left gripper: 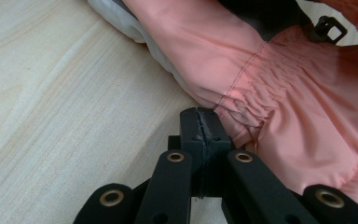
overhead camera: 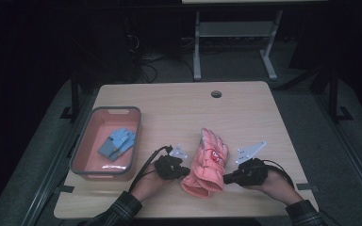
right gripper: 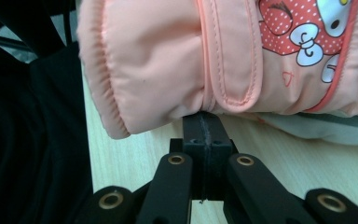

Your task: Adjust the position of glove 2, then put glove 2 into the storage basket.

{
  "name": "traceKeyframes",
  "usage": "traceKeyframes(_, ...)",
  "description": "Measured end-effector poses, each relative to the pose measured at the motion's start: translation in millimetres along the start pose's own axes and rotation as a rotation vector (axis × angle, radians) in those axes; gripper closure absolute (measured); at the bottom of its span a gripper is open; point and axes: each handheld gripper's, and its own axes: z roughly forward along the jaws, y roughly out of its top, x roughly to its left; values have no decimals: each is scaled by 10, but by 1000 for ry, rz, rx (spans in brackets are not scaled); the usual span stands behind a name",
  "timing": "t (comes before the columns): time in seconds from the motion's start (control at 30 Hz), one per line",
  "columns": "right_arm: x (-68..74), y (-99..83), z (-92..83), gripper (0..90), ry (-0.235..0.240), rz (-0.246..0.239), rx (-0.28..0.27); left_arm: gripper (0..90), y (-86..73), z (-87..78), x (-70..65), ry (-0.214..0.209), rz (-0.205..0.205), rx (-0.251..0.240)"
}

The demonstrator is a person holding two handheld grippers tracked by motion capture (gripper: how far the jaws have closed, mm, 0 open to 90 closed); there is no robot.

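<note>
Pink glove [overhead camera: 207, 162] lies on the table [overhead camera: 169, 103], right of the pink bin [overhead camera: 82, 155]. Left gripper [left gripper: 200, 122] and right gripper [right gripper: 203, 125] are both clamped shut at its cuff, probably pinching fabric edges, hard to tell. Next: lift it together toward the bin.

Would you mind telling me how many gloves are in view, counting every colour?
2 for certain. A pink glove lies on the table between the two tools; a blue glove lies inside the pink bin. Either may be a stacked pair, so more could be hidden.
</note>
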Motion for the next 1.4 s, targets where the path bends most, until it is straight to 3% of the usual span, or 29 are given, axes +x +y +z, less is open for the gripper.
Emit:
traceKeyframes(0.43, 26, 168, -7, 899, 17, -17, -56, 895, 5, -8, 20, -1, 1, 5)
traceKeyframes(0.53, 38, 200, -15, 899, 20, -20, -66, 895, 18, -3, -9, -20, 5, -5)
traceKeyframes(0.8, 42, 215, 3, 899, 4, -34, -58, 895, 29, 21, -37, -24, 2, -9)
traceKeyframes(0.93, 61, 253, 15, 899, -6, -33, -47, 891, 16, 12, -8, -7, 2, 5)
traceKeyframes(1.17, -51, 148, -119, 899, -72, 9, -71, 796, 19, -83, 89, 15, -31, -15)
traceKeyframes(1.23, -100, 177, -172, 899, -112, 19, -94, 706, 34, -132, 126, 27, -33, -19)
traceKeyframes(1.3, -120, 196, -187, 899, -119, 27, -104, 665, 41, -149, 140, 29, -45, -28)
traceKeyframes(1.37, -172, 244, -206, 899, -141, 33, -132, 559, 54, -176, 162, 36, -54, -38)
traceKeyframes(1.4, -190, 263, -210, 898, -146, 39, -140, 559, 64, -189, 175, 39, -64, -43)
